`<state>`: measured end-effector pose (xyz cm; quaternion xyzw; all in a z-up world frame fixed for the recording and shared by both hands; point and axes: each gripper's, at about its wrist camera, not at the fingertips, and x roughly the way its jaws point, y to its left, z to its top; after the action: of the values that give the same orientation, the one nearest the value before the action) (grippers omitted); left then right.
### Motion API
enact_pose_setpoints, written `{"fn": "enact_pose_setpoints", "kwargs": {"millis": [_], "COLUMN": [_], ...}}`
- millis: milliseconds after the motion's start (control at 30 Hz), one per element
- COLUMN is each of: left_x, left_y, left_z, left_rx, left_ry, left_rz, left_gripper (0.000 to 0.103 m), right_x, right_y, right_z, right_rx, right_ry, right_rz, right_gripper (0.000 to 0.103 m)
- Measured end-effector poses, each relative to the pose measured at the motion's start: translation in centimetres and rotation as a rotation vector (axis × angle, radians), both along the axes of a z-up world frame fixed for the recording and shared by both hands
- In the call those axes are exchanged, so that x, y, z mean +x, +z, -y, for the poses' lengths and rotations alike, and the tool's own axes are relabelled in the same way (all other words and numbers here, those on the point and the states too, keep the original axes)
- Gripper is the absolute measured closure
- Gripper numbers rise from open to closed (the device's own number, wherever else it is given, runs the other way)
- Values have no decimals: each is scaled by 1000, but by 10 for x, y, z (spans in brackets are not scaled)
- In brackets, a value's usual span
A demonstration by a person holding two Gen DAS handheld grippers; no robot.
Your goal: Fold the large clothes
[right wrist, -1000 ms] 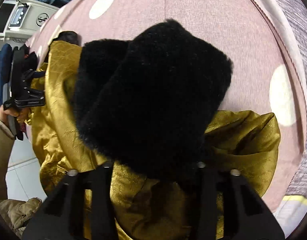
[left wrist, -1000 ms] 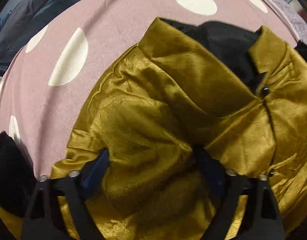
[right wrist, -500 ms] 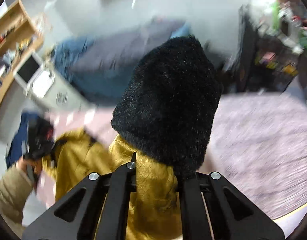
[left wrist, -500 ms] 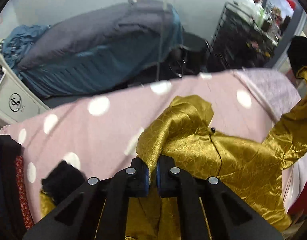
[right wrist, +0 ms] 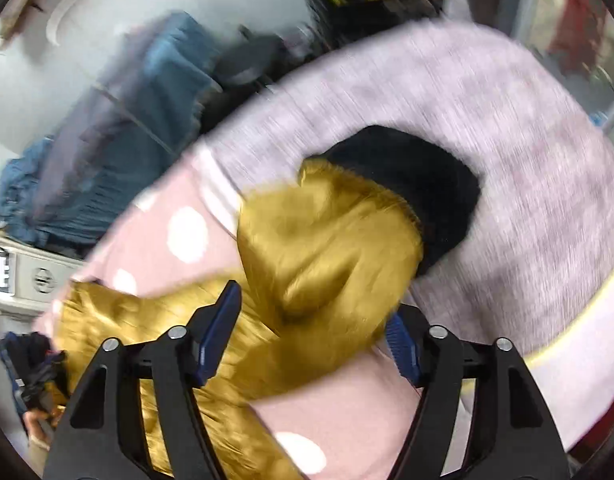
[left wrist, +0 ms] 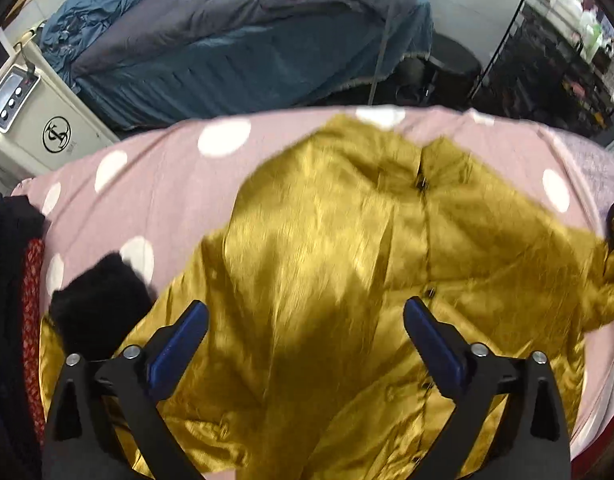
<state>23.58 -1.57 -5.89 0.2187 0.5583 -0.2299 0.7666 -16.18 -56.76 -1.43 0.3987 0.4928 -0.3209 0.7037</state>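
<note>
A glossy, crinkled gold jacket (left wrist: pixel 347 248) with fuzzy black cuffs (right wrist: pixel 419 192) is spread across a pink polka-dot sheet (left wrist: pixel 155 184). Both the left hand-held gripper (left wrist: pixel 305 320) and the right hand-held gripper (right wrist: pixel 313 320) are held spread, gripping nothing.

Left wrist view: I see a round black emblem (left wrist: pixel 57 134), stylised strokes inside a circle, on the front of a white appliance (left wrist: pixel 35 128); I cannot read it as letters. Its control panel (left wrist: pixel 10 90) shows no legible characters. Right wrist view: too blurred, nothing readable.

Bright, motion-blurred, fisheye-warped edges
</note>
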Motion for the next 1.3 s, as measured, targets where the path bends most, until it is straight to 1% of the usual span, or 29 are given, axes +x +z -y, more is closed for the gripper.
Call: {"fn": "enact_pose_setpoints", "kwargs": {"millis": [67,100,167,200,267,333,400,467,567,700,800,867,933,967,1033,1067,1100,1133,1167,1200,1267,1300], "left_x": [-10,-15,-23,-25,-29,-31,-42,-52,-73,-98,-119,-135,-147,-156,-169,-177,-183,-188,-192,-196,-202,-207], "left_y": [-3,2,10,15,19,26,29,25,12,-12,-28,-41,-51,-55,-57,-57,-57,-58,-60,-67,-86,-93], "left_z": [-8,-19,-36,-45,-66,-86,-106,-125,-159,-199,-226,-242,-253,-259,-267,-271,-273,-274,-275,-275,-274,-272], "left_rx": [28,35,23,13,-1,-12,-7,2,-1,28,23,41,57,46,0,-21,-31,-38,-41,-31,15,19], "left_ry": [-6,-6,7,18,43,60,76,89,122,183,222,235,242,244,243,237,229,221,216,216,216,210], "left_rz": [24,42,51,46,33,42,50,43,-10,-77,-132,-162,-193,-223,-267,-286,-294,-299,-303,-312,-360,-390], "left_gripper": [6,6,6,6,6,6,6,6,6,6,6,6,7,7,7,7,6,6,6,6,7,9], "right_x": [-14,-21,-31,-35,-35,-39,-41,-40,-46,-61,-83,-94,-100,-105,-112,-115,-117,-118,-119,-119,-120,-121], "right_y": [-4,-6,0,3,2,4,6,3,-10,-30,-50,-62,-76,-82,-86,-85,-82,-81,-78,-75,-67,-63], "right_z": [-12,-7,-20,-28,-38,-52,-71,-91,-129,-179,-209,-223,-235,-241,-251,-257,-262,-265,-267,-269,-271,-270], "right_rx": [9,5,-16,-27,-35,-29,2,32,78,157,229,226,255,266,277,271,259,256,250,236,223,225], "right_ry": [-12,-14,-25,-23,16,81,151,228,341,450,493,510,529,532,550,569,584,594,599,604,622,621], "right_rz": [8,6,5,1,-9,-18,-15,-17,-41,-96,-147,-182,-211,-236,-240,-232,-222,-211,-197,-194,-189,-181], "right_gripper": [33,32,27,26,26,26,26,26,25,25,25,25,25,25,26,28,50,76,82,84,87,88]}}
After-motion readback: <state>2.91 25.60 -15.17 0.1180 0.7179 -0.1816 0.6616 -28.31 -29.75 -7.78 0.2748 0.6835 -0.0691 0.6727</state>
